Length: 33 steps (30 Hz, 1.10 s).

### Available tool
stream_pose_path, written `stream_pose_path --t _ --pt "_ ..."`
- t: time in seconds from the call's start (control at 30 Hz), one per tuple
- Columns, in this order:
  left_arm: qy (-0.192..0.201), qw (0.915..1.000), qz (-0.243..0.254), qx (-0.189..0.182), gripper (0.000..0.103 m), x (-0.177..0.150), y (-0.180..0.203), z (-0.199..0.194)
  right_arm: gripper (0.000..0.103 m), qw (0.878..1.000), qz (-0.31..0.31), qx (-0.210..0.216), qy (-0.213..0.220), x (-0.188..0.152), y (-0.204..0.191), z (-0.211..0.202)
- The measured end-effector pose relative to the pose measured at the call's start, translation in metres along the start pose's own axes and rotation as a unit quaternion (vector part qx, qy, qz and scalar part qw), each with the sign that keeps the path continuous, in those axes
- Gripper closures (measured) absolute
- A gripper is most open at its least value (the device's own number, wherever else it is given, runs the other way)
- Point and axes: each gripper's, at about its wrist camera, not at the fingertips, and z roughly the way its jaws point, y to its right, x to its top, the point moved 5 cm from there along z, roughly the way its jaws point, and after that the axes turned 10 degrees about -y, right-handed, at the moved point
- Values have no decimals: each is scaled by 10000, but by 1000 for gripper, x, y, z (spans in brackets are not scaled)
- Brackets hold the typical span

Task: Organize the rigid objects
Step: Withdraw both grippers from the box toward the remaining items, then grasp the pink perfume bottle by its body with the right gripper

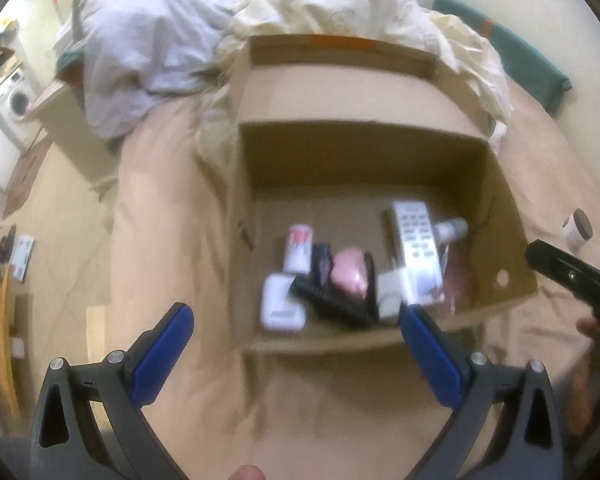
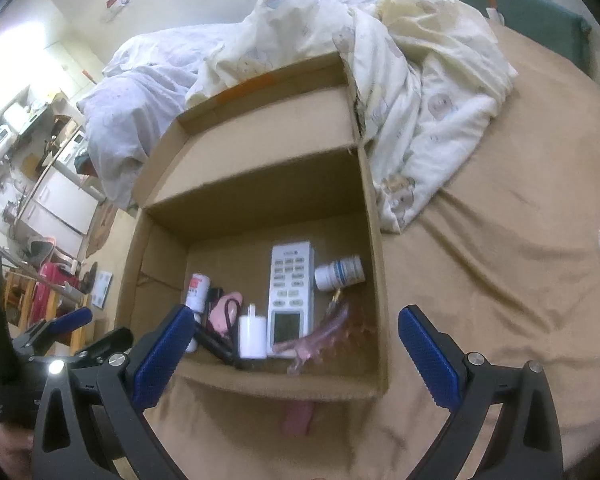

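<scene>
Both claws: left claw (image 1: 296,320) and right claw (image 2: 296,324) spread wide, holding nothing, hovering just short of the box's near wall.
Box: box (image 2: 374,208) sits on the bed (image 2: 500,272), flaps folded back so the top is free for drops.
Contents: remote (image 2: 290,292), bottle (image 2: 340,272), charger (image 2: 253,336), can (image 2: 198,286), pink item (image 2: 224,310), a black item I can't identify. All bunched toward the claw-side wall, probably because that is the nearest drop point.
Stray: jar (image 1: 577,230) lies on the bed, outside the box, beyond the right claw.
Unclear: pink thing (image 2: 298,418) below the box's near wall, between the right claw's fingers; can't tell what it is.
Judgement: mostly packed; jar looks like the next pick.
Risk: soft bed, box may tilt if pushed.
</scene>
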Motion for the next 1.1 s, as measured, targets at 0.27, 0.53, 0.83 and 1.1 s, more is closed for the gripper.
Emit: stream_pose_path --t 0.27,0.53,0.83,1.1 --pt "-283 9988 -357 -163 0 -34 -18 6 0 9999 17 -97 -88 -26 -4 -1" --pt "-289 9979 -571 -134 0 -41 -32 14 0 9976 572 121 -361 -50 18 4" --pt "-503 9939 -854 -489 0 -46 -40 18 0 9907 935 -97 -988 -63 32 40" --pt "-504 9936 -731 -695 0 -41 -25 12 32 9850 404 -223 -1660 -76 4 81"
